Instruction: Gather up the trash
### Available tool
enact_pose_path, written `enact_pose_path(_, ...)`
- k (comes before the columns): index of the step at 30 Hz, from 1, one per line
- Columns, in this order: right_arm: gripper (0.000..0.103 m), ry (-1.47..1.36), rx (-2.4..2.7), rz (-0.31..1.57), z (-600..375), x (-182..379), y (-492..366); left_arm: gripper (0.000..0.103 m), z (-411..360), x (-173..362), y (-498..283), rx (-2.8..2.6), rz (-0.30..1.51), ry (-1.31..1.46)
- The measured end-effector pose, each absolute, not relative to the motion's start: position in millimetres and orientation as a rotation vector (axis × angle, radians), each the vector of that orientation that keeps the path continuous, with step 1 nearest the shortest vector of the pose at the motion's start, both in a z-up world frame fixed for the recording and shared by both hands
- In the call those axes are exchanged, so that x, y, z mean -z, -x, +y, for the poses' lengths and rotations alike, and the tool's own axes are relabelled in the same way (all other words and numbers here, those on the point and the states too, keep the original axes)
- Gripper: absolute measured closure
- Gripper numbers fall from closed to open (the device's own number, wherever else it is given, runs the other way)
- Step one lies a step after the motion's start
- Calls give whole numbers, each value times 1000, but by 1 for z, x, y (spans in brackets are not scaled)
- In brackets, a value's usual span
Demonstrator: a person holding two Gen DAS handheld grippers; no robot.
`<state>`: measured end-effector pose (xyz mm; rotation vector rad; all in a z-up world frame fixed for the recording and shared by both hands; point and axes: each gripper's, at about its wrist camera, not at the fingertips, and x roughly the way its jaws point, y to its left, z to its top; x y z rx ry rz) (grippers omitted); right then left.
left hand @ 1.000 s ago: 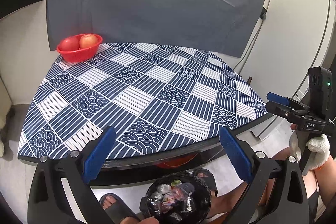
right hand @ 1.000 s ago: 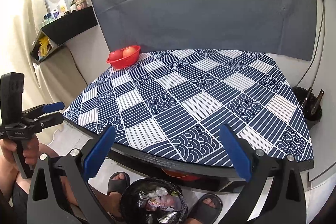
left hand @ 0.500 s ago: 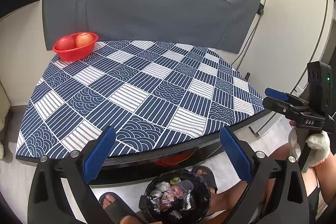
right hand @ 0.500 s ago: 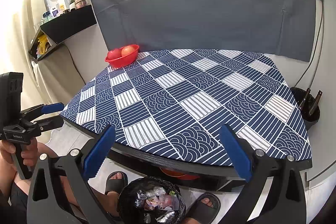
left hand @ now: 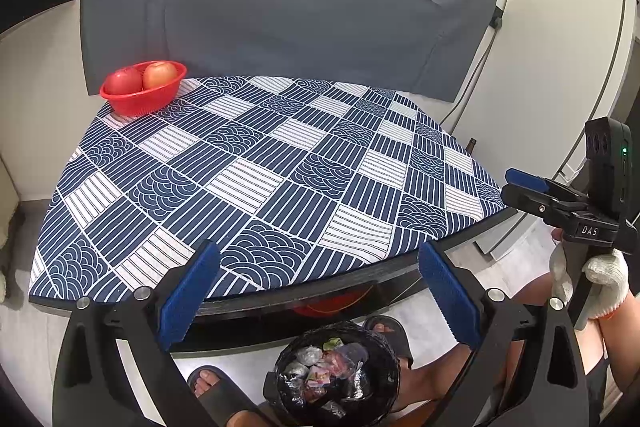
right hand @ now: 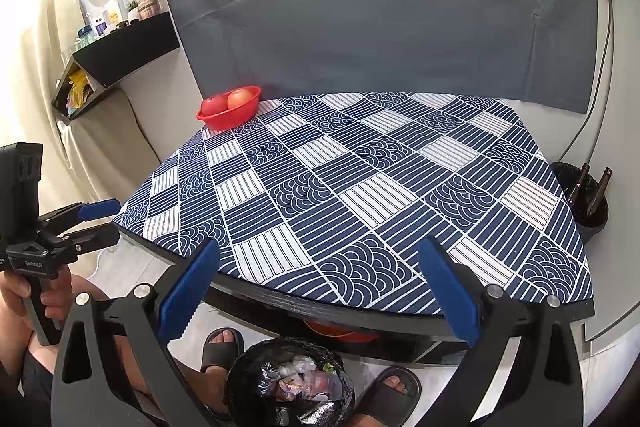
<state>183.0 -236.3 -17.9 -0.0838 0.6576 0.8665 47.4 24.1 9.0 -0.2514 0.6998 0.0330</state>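
Observation:
A black-lined trash bin [left hand: 338, 371] [right hand: 290, 383] stands on the floor under the table's near edge, holding several crumpled wrappers. The table [left hand: 256, 167] [right hand: 360, 195] carries a blue-and-white patterned cloth with no loose trash on it. My left gripper [left hand: 316, 295] hangs open above the bin, nothing between its blue pads. In the right wrist view the left gripper [right hand: 96, 223] shows at the left, held in a bare hand. My right gripper [right hand: 320, 291] is open too and holds nothing. From the left wrist view the right gripper [left hand: 524, 187] sits at the right, gripped by a gloved hand.
A red bowl [left hand: 144, 93] [right hand: 230, 113] with two apples sits at the table's far left corner. A grey cloth backdrop [left hand: 280, 7] hangs behind. A black bin with bottles [right hand: 586, 199] stands right of the table. Feet in dark sandals [right hand: 222, 347] flank the trash bin. A wall shelf [right hand: 120, 47] is at left.
Both grippers have drawn back and lifted a little from the table edge; the trash bin shows more fully beneath them. Both stay open and hold nothing.

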Motion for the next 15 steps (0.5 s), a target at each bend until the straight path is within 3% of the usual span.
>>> enact_pose_path(15,5,79,-863,662,-237,19,-184,7,24,-8,-47,-34,701,250)
